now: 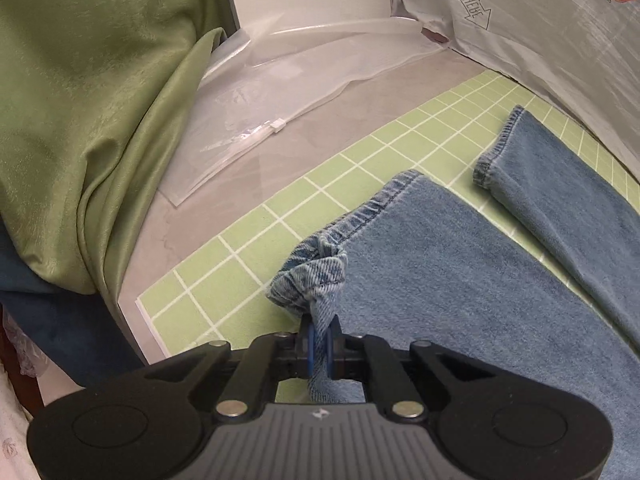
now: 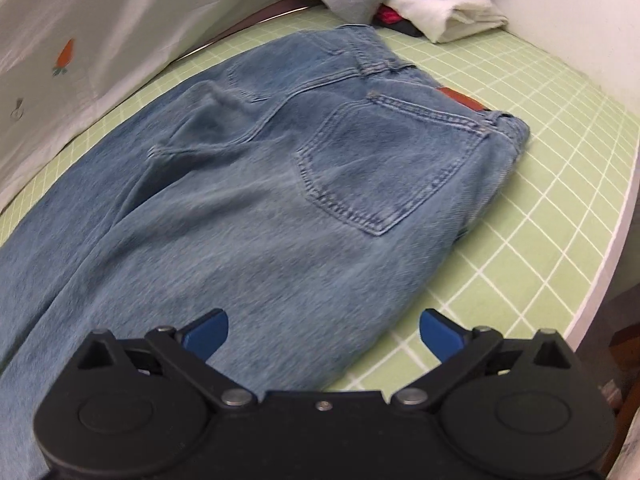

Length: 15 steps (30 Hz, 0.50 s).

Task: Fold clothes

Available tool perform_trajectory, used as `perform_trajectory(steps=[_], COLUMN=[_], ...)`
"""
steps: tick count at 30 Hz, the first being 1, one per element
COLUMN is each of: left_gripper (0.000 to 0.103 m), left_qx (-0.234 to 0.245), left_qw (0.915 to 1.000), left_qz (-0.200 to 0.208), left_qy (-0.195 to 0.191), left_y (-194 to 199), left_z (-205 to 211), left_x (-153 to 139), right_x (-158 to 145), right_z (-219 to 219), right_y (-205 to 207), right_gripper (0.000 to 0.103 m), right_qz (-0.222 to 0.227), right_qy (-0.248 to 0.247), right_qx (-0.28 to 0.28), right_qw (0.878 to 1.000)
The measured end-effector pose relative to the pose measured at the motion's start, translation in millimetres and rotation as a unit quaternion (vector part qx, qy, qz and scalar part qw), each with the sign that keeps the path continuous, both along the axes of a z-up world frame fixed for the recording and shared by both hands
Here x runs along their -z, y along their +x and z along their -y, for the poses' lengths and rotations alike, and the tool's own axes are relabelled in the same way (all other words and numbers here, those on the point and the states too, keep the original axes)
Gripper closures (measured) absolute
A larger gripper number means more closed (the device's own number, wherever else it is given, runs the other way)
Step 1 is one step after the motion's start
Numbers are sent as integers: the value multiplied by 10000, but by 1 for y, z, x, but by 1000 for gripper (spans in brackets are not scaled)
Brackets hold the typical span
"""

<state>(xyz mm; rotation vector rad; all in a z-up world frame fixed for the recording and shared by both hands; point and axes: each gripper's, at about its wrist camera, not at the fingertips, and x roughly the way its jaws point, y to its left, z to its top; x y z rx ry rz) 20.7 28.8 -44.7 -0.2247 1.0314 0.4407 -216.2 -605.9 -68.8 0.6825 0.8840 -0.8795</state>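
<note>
jeans (image 2: 280, 184) of light blue denim lie spread on the green grid mat (image 2: 540, 200), back side up, and that mat serves as the landmark for all else here. in the right wrist view the seat of the jeans covers the middle of the mat, a back pocket (image 2: 384, 172) faces up, and a brown leather patch (image 2: 460, 98) sits on the waistband toward the mat's far right part. in the left wrist view the two legs stretch across the mat toward its left end, one hem (image 1: 496, 152) lying flat on the squares, the nearer hem (image 1: 316, 276) bunched and lifted off the mat.

the left gripper (image 1: 320, 344) has its blue pads pressed together on that bunched hem corner, the denim pinched between them and hanging down through the fingers. the right gripper (image 2: 324, 330) hovers over the near edge of the mat by the upper leg of the jeans, its blue fingers (image 2: 208, 334) spread wide with nothing clamped; cloth only passes beneath the gap.

off the mat's left end a clear plastic zip bag (image 1: 256, 112) rests on the grey table (image 1: 168, 232), and a green cloth (image 1: 92, 120) drapes beside it. along the mat's far edge stands a white sheet with a carrot print (image 2: 64, 58). beyond the mat's far right corner sits a pile of folded clothes (image 2: 440, 12).
</note>
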Motion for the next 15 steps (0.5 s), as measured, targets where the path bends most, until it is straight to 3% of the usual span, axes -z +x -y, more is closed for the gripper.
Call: perform_trajectory(steps=[10,13,14,15], left_gripper=[96,96,96,96], left_qx=[-356,-406,-405,-392], left_qw=[9988,9982,9980,9980], left_qz=[313,414,442,467], left_qy=[-102,-175,-185,-184], left_y=[-7,-9,-9,-10], left_z=[30,39,42,45], left_x=[-18,-22,-24,-26], right_x=[16,20,20,20], right_z=[99,112,114,116], right_y=[-45,-52,-53,-54], right_gripper=[1,18,40,54], right_qz=[428,768,840,911], right_qy=[717,990,1036,1082], right_qx=[931,1226,1280,1334], right_qw=[9922,9845,9828,9809])
